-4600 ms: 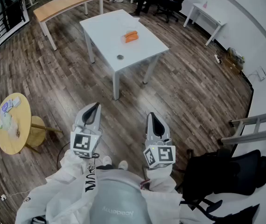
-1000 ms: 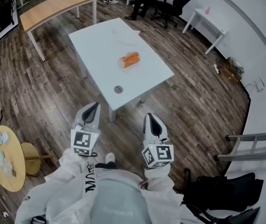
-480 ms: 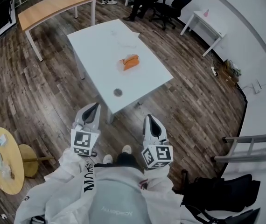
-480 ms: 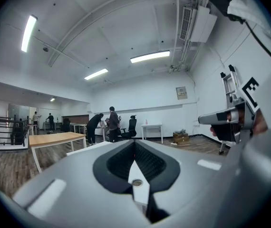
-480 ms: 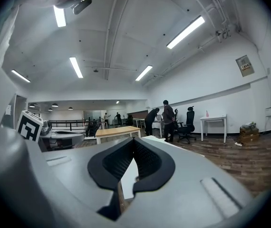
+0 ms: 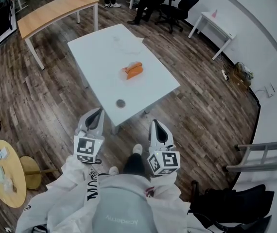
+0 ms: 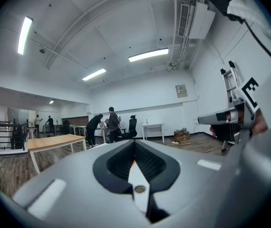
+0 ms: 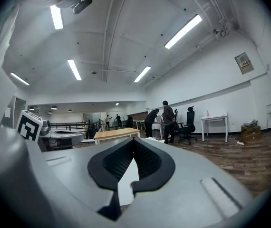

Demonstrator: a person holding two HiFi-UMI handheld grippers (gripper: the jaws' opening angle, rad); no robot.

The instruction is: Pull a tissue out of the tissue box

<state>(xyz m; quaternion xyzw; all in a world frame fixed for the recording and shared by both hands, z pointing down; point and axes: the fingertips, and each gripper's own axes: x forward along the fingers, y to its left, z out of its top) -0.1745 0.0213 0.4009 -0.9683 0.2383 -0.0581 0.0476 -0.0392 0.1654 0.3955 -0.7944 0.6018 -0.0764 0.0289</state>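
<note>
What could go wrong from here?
1. Left tool and right tool are both shut; either must open before pinching a tissue.
2. The orange tissue box sits unheld on the white table; a one-tool pull might drag it.
3. The small round object near the front edge could get knocked.

The head view is bright and evenly lit from above, with only soft, faint shadows. The white table (image 6: 104,52) near the top centre is almost washed out, and the wooden floor (image 6: 41,101) carries a dull sheen. Straight lines bow toward the frame edges.

Both gripper views sit in a round frame with black corners and strong bending. Ceiling strip lights (image 7: 148,55) burn white in the upper part. The left gripper (image 7: 134,144) and right gripper (image 8: 134,140) fill the lower halves, soft and out of focus, while the far room is sharper.
</note>
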